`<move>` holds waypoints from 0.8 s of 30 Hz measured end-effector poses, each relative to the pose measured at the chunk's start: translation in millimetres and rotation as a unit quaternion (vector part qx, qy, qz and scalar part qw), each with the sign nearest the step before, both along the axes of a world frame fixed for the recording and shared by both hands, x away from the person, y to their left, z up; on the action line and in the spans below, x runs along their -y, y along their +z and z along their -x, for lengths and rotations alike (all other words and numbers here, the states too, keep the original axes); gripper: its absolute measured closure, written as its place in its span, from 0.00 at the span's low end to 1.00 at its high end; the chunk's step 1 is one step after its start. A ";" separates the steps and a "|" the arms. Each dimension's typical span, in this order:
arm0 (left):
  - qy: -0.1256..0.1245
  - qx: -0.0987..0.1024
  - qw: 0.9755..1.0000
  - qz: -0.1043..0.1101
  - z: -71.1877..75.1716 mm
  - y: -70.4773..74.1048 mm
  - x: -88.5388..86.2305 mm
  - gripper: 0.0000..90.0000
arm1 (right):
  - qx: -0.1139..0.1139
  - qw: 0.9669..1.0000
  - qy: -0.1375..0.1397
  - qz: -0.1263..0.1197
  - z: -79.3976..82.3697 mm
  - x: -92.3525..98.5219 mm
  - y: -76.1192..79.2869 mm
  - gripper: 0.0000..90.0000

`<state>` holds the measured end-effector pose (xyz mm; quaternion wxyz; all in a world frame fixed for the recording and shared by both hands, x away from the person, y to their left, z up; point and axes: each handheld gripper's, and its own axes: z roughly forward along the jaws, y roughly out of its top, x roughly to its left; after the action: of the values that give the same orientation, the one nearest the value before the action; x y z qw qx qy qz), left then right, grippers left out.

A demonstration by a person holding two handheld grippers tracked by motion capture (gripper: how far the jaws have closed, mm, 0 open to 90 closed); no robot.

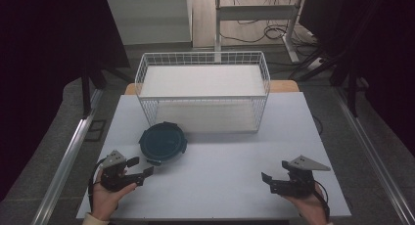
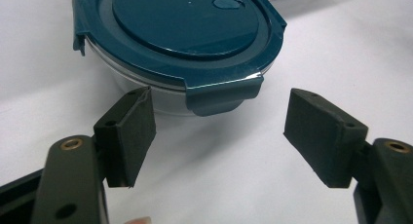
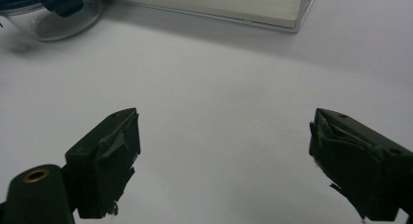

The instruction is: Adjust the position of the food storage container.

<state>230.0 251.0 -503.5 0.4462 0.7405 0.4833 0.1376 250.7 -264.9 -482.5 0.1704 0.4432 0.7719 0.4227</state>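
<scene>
In the high view, a round container with a dark teal lid (image 1: 162, 143) sits on the white table (image 1: 220, 186), just in front of the white wire basket (image 1: 203, 90) and off that basket's left front corner. The left gripper (image 1: 140, 169) lies near the container, on the person's side of it and slightly to its left, its jaws spread and pointing toward the container without touching it. The person's left hand (image 1: 105, 195) holds it from below. The right gripper (image 1: 274, 175) sits well apart from the container, far across the table toward the right, jaws spread and empty, held in the right hand (image 1: 311, 205). A grey three-cornered plate tops each gripper.

In the left gripper view, the container (image 2: 180, 44) stands just beyond the left gripper (image 2: 219, 129), its clear body under the teal lid, one lid clasp (image 2: 223, 95) hanging down on the side facing the jaws. That clasp lies roughly between the two pads but farther out; the jaws stand wide apart and hold nothing.

In the right gripper view, the right gripper (image 3: 224, 146) has its jaws spread wide over bare table. The container (image 3: 46, 12) shows at the upper left corner, well away from the jaws, and the base of the basket (image 3: 214, 7) runs along the top edge.
</scene>
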 end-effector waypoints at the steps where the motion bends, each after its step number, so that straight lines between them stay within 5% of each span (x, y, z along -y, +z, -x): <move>1: 0.000 -0.001 1.000 0.001 0.2 0.0 0.3 0.29 | 0.001 1.000 0.000 0.001 0.2 -0.2 0.3 0.14; 14: 0.009 -0.008 1.000 0.005 -1.1 -0.5 -1.9 0.29 | 0.011 1.000 -0.017 0.011 -0.8 4.7 -0.8 0.16; 24: 0.008 -0.010 1.000 0.005 -0.8 2.5 -1.8 0.29 | 0.003 1.000 -0.025 -0.008 -2.7 8.6 0.6 0.18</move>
<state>230.9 252.9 -501.0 0.4442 0.7356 0.4944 0.1312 253.4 -273.5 -481.9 0.1799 0.4621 0.7569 0.4258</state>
